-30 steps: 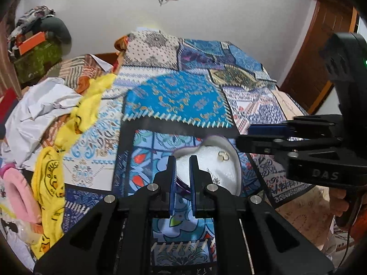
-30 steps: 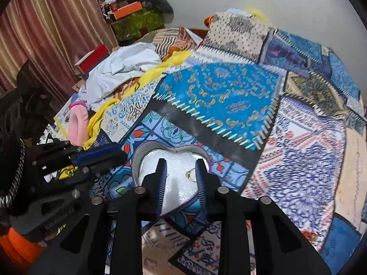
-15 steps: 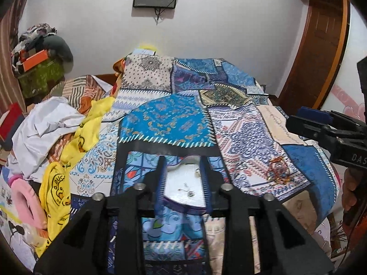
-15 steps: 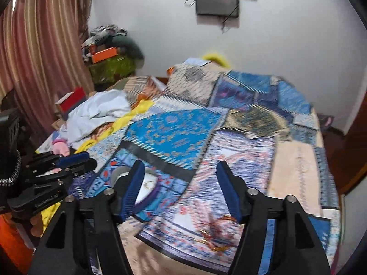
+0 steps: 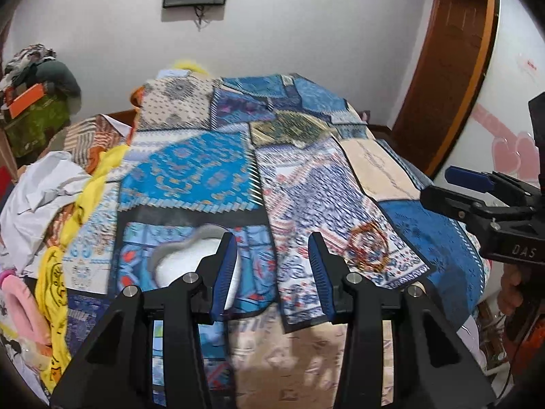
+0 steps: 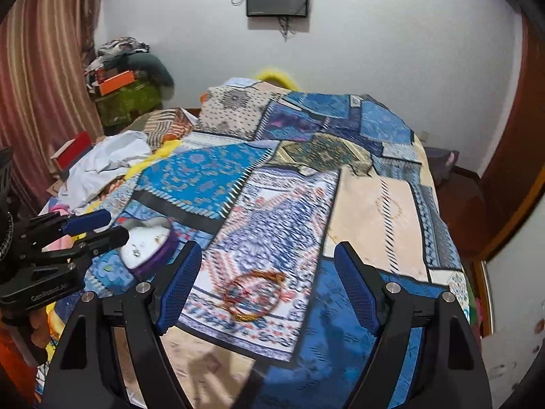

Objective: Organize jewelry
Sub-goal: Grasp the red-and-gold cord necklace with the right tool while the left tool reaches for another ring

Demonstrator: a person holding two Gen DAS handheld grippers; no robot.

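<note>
Both grippers are above the bed (image 6: 374, 204), which is covered with a patchwork bedspread (image 5: 190, 173). The left gripper (image 5: 272, 271) has its fingers apart, having just been opening, with nothing between them. The right gripper (image 6: 267, 286) has its fingers wide apart, also just opened, and holds nothing. A stack of red-and-gold bangles (image 6: 253, 294) lies flat on the bedspread, framed between the right fingers but apart from them. The heart-shaped jewelry box (image 6: 146, 245) sits open to the left; small items inside appear blurred.
</note>
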